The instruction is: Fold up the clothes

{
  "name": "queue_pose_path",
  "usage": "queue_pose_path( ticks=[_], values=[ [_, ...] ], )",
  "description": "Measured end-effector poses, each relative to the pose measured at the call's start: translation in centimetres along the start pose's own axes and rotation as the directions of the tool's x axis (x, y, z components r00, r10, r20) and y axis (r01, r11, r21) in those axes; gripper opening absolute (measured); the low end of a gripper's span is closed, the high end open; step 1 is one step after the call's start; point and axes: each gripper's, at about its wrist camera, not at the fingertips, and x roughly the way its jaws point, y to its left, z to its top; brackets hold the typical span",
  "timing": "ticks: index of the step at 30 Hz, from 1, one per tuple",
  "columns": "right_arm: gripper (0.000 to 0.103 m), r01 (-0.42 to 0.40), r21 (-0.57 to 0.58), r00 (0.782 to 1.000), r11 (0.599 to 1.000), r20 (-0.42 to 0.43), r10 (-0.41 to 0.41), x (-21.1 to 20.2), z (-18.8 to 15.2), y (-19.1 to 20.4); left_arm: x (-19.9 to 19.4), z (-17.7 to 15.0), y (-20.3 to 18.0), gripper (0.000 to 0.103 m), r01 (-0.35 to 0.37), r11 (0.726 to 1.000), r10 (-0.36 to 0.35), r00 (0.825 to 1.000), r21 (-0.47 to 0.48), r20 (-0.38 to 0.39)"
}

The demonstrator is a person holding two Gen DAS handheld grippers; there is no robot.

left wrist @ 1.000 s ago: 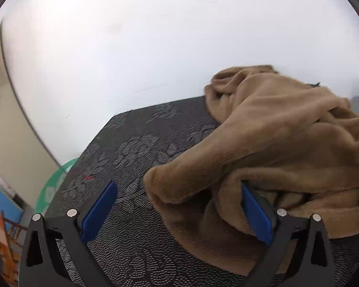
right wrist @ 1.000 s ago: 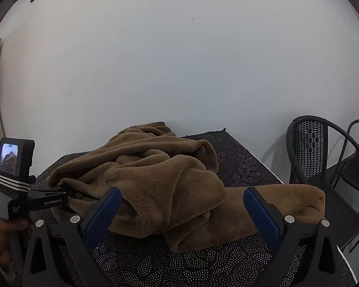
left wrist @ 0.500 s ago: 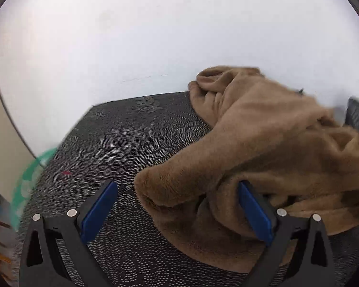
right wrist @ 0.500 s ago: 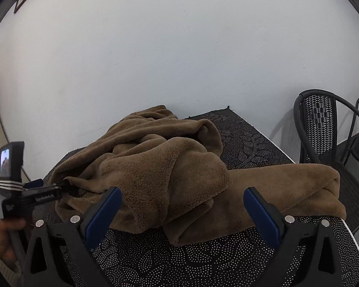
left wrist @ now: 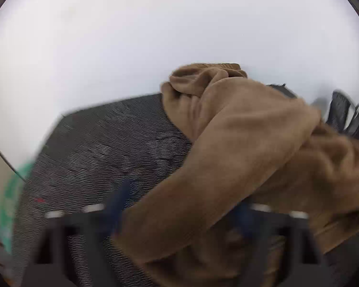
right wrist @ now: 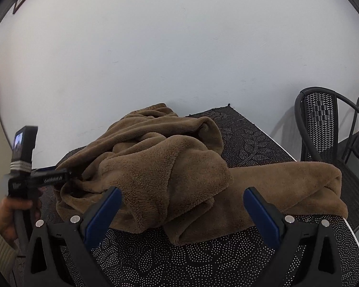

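Observation:
A brown fleece garment (left wrist: 239, 143) (right wrist: 167, 162) lies crumpled on a table under a black patterned cloth (left wrist: 107, 148) (right wrist: 203, 263). One long part trails to the table's right edge. My left gripper (left wrist: 182, 212) is blurred and its jaws are closing, with a thick fold of the garment filling the gap between them. In the right wrist view the left gripper (right wrist: 67, 174) reaches into the garment's left side, held by a person's hand (right wrist: 9, 215). My right gripper (right wrist: 182, 205) stands open just over the garment's near edge with nothing gripped.
A black mesh chair (right wrist: 323, 119) (left wrist: 339, 110) stands right of the table. A white wall runs close behind the table. A green curved object (left wrist: 9, 198) sits off the table's left edge. Bare tablecloth shows in front of the garment and to its left.
The left gripper's jaws have drawn in from wide open onto the garment fold, and it has swung right and tilted down. The right gripper has stayed open and barely moved.

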Motion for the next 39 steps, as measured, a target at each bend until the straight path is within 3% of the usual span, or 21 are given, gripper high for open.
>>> queue_pose_path(
  ticks=[1, 4, 9, 13, 16, 19, 24, 26, 29, 31, 32, 35, 37, 39],
  values=[
    [0.103, -0.003, 0.0, 1.0, 1.0, 0.002, 0.003, 0.0, 0.0, 0.0, 0.7, 0.5, 0.4, 0.029, 0.022, 0.999, -0.023, 0.999, -0.044, -0.027],
    [0.103, -0.017, -0.005, 1.0, 1.0, 0.01, 0.017, -0.2, 0.0, 0.1, 1.8, 1.2, 1.3, 0.012, 0.036, 0.992, -0.042, 0.998, -0.118, -0.051],
    [0.103, -0.037, -0.027, 0.999, 0.999, 0.028, 0.038, -0.4, 0.0, 0.4, 0.3, 0.9, 3.7, 0.009, 0.057, 0.957, -0.059, 0.998, -0.284, 0.002],
    [0.103, -0.031, -0.016, 0.999, 0.999, 0.041, 0.031, -0.6, 0.0, 0.1, -4.7, 0.5, 5.8, 0.009, 0.088, 0.928, -0.041, 0.99, -0.363, 0.133],
    [0.103, -0.025, -0.007, 0.999, 1.0, 0.047, 0.026, -0.6, 0.0, -0.3, -9.9, -0.4, 8.3, 0.008, 0.118, 0.9, -0.016, 0.971, -0.419, 0.239],
    [0.103, -0.021, -0.004, 0.998, 1.0, 0.056, 0.022, -0.6, 0.1, -0.5, -14.6, -2.9, 11.4, 0.008, 0.156, 0.856, 0.007, 0.95, -0.492, 0.313],
    [0.103, -0.019, -0.006, 0.997, 1.0, 0.074, 0.02, -0.7, 0.2, -0.5, -22.5, -11.2, 17.2, 0.008, 0.136, 0.767, 0.142, 0.917, -0.627, 0.373],
    [0.103, -0.024, -0.016, 0.997, 1.0, 0.078, 0.025, -0.6, 0.3, -0.3, -24.5, -15.3, 19.1, 0.008, 0.1, 0.727, 0.199, 0.916, -0.679, 0.347],
    [0.103, -0.042, -0.047, 0.996, 0.998, 0.08, 0.046, -0.6, 0.3, 0.3, -25.2, -20.2, 21.2, 0.009, 0.061, 0.687, 0.201, 0.942, -0.724, 0.269],
    [0.103, -0.065, -0.076, 0.994, 0.995, 0.082, 0.071, -0.5, 0.3, 0.8, -24.6, -22.2, 21.9, 0.01, 0.05, 0.679, 0.174, 0.958, -0.733, 0.227],
    [0.103, -0.08, -0.092, 0.993, 0.993, 0.081, 0.087, -0.4, 0.4, 1.0, -24.2, -22.9, 21.8, 0.012, 0.032, 0.688, 0.172, 0.963, -0.725, 0.206],
    [0.103, -0.131, -0.214, 0.99, 0.968, 0.014, 0.137, -0.4, 0.2, 2.9, -23.3, -23.5, 21.0, 0.013, -0.031, 0.742, 0.183, 0.97, -0.67, 0.158],
    [0.103, -0.163, -0.316, 0.987, 0.935, -0.035, 0.16, -0.7, -0.1, 4.5, -23.1, -23.0, 20.8, 0.013, -0.054, 0.769, 0.189, 0.971, -0.637, 0.146],
    [0.103, -0.17, -0.473, 0.985, 0.864, -0.056, 0.163, -2.2, -1.2, 6.2, -23.1, -22.9, 20.8, 0.015, -0.07, 0.786, 0.193, 0.972, -0.615, 0.136]
  ],
)
